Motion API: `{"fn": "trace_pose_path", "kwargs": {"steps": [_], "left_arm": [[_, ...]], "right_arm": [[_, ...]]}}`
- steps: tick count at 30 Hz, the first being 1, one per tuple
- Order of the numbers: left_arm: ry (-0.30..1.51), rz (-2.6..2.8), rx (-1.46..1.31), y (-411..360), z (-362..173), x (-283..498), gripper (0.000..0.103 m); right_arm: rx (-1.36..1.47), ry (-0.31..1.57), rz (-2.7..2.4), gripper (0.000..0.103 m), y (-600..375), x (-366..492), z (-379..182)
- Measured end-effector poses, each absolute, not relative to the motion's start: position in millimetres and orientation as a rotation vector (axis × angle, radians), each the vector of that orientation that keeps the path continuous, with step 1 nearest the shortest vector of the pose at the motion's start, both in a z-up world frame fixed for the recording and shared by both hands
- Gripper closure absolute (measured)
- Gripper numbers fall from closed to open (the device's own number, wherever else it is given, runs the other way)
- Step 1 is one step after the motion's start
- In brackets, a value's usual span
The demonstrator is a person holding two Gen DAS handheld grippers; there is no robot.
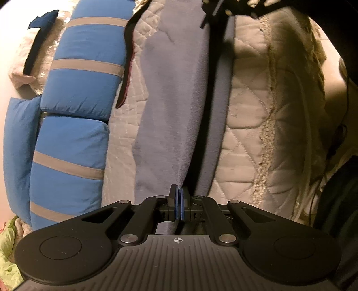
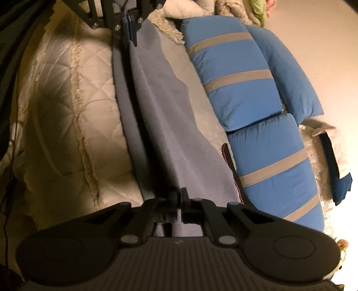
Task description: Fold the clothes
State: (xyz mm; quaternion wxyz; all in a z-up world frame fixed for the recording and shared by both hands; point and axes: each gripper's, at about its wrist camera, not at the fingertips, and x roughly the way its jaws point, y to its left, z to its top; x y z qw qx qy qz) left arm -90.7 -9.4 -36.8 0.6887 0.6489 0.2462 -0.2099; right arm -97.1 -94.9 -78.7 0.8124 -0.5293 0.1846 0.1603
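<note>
A long grey-blue garment (image 1: 170,89) (image 2: 165,112) hangs stretched in a folded band between both grippers, above a cream quilted bedspread (image 1: 246,107) (image 2: 67,89). My left gripper (image 1: 179,198) is shut on one end, with the cloth pinched between its blue pads. At the other end my right gripper (image 2: 180,197) has its jaws close together with the garment's edge between them. Each gripper also shows at the top of the other's view: the right gripper (image 1: 214,9) and the left gripper (image 2: 131,29).
Blue cushions with grey stripes (image 1: 85,67) (image 2: 241,89) lie along the bed beside the garment. A dark strap (image 1: 126,73) (image 2: 228,156) sits between them and the cloth. A dark blue item (image 1: 42,20) (image 2: 340,181) and green cloth (image 1: 9,246) (image 2: 257,9) lie farther off.
</note>
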Motion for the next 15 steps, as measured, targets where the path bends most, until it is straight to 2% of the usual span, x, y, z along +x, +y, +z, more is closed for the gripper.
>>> {"fn": "trace_pose_path", "kwargs": {"steps": [5, 6, 8, 10, 11, 12, 13, 15], "left_arm": [[0.578, -0.502, 1.520, -12, -58, -93, 0.101], [0.581, -0.502, 1.522, -12, -59, -92, 0.100], [0.586, -0.501, 1.527, -12, -60, -91, 0.100], [0.592, -0.500, 1.532, -11, -62, -90, 0.099], [0.596, -0.496, 1.526, -10, -60, -89, 0.097], [0.602, -0.486, 1.507, -6, -54, -86, 0.085], [0.608, -0.476, 1.488, -3, -48, -83, 0.064], [0.613, -0.461, 1.416, 11, -30, -76, 0.040]], "right_arm": [[-1.179, 0.439, 0.373, 0.090, -92, -96, -96], [-1.183, 0.438, 0.370, 0.081, -91, -96, -98], [-1.178, 0.433, 0.357, 0.074, -91, -96, -99], [-1.111, 0.433, 0.344, 0.056, -94, -94, -89], [-1.042, 0.441, 0.349, 0.038, -97, -92, -80], [-0.970, 0.449, 0.356, 0.019, -101, -89, -71], [-0.887, 0.460, 0.376, 0.011, -107, -86, -61], [-0.726, 0.469, 0.419, 0.002, -119, -81, -44]]}}
